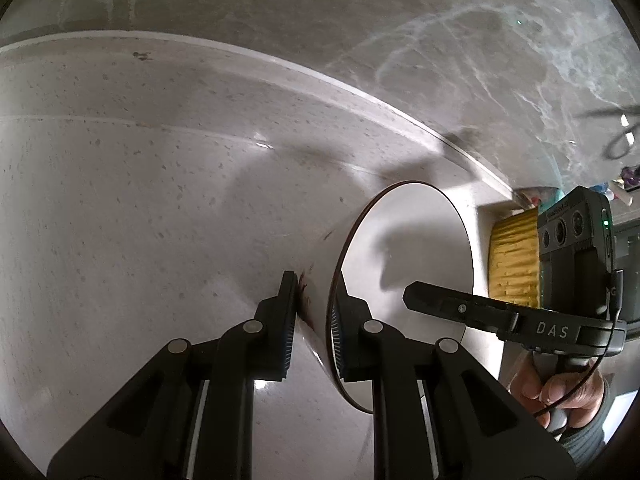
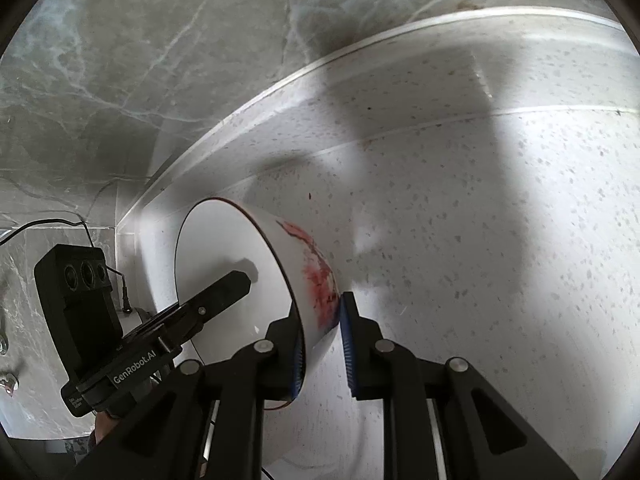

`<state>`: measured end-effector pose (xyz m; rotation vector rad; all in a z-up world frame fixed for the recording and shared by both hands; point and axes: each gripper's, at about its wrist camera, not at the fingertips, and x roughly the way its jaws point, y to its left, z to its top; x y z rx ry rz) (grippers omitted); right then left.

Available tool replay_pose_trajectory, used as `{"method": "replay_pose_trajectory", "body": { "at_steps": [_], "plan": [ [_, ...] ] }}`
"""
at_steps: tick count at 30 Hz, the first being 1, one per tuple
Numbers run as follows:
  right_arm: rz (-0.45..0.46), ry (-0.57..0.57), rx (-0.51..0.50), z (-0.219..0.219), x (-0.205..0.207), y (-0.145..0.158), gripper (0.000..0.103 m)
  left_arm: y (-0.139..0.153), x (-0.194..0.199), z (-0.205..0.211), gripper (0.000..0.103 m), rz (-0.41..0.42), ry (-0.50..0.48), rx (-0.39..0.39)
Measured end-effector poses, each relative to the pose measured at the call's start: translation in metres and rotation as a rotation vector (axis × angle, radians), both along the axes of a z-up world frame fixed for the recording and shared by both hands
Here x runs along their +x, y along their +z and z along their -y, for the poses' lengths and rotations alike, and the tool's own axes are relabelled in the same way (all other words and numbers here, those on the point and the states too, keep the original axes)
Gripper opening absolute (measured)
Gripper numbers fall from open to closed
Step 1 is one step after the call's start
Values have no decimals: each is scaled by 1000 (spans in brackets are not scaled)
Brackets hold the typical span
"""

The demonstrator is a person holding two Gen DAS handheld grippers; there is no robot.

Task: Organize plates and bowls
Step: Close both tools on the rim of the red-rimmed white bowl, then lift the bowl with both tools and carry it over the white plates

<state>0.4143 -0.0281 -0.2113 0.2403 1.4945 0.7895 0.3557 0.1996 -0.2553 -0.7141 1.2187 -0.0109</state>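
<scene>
A white bowl [image 1: 408, 240] with a thin dark rim and a red pattern on its outer wall [image 2: 316, 280] is tipped on its side over the white speckled counter [image 1: 140, 200]. My left gripper [image 1: 315, 284] is shut on the bowl's wall, one pad outside and one inside the rim. My right gripper [image 2: 320, 304] is shut on the opposite side of the wall, across the red pattern. In the left wrist view, one of the right gripper's fingers [image 1: 432, 298] reaches into the bowl. In the right wrist view, one of the left gripper's fingers [image 2: 224, 292] does the same.
The counter [image 2: 480, 220] ends in a raised lip [image 1: 360, 96] against a grey marble wall [image 2: 140, 60]. A yellow ribbed cloth [image 1: 514, 256] lies at the counter's right end. A person's hand [image 1: 560, 392] holds the right gripper's handle. A black cable [image 2: 48, 224] runs along the wall.
</scene>
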Motion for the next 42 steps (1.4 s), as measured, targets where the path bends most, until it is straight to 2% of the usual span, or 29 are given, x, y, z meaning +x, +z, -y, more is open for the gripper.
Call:
{"method": "replay_pose_trajectory", "body": {
  "at_steps": [8, 17, 24, 33, 42],
  "plan": [
    [9, -16, -9, 21, -15, 15, 19, 18, -5, 36, 14, 15, -36, -3],
    [44, -59, 8, 60, -49, 42, 19, 51, -17, 89, 14, 53, -115, 3],
    [59, -131, 28, 116, -77, 54, 19, 74, -27, 142, 14, 73, -219, 6],
    [76, -244, 19, 180, -119, 69, 20, 94, -47, 220, 14, 94, -363, -30],
    [69, -303, 44, 256, -151, 76, 21, 105, -68, 293, 15, 100, -421, -42]
  ]
}}
